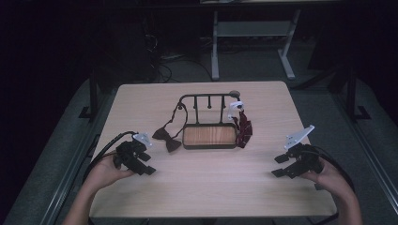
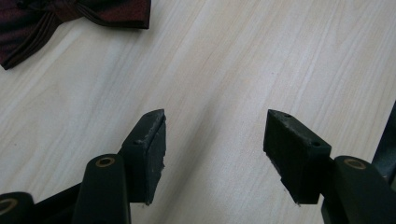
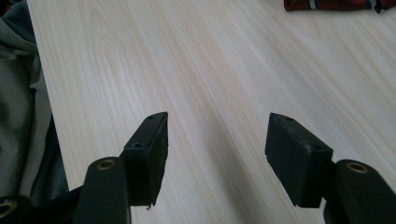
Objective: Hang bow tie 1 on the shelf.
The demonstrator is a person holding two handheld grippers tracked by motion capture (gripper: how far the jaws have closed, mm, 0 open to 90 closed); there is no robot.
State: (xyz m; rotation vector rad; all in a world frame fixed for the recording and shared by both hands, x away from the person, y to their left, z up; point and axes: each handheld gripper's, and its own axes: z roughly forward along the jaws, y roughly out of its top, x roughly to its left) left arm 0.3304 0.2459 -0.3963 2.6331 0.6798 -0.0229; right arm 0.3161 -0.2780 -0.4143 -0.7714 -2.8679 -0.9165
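My left gripper (image 1: 141, 161) sat low over the near left part of the desk (image 1: 211, 187), its jaws standing wide apart with nothing between them but bare wood. The dark red bow tie (image 1: 166, 137) lay on the desk just beyond and a little to the right of that gripper, near it but not touching; in the left gripper view it (image 2: 70, 18) showed at the upper left, ahead of the jaws and clear of them. The bow tie's strap ran up to the black rack (image 1: 206, 101) standing at the middle of the desk, beside the rack's wooden tray (image 1: 210, 136). A second, patterned red tie (image 1: 244, 129) hung at the rack's right end. My right gripper (image 1: 287, 165) rested near the right edge, well apart from both ties, jaws wide and empty too.
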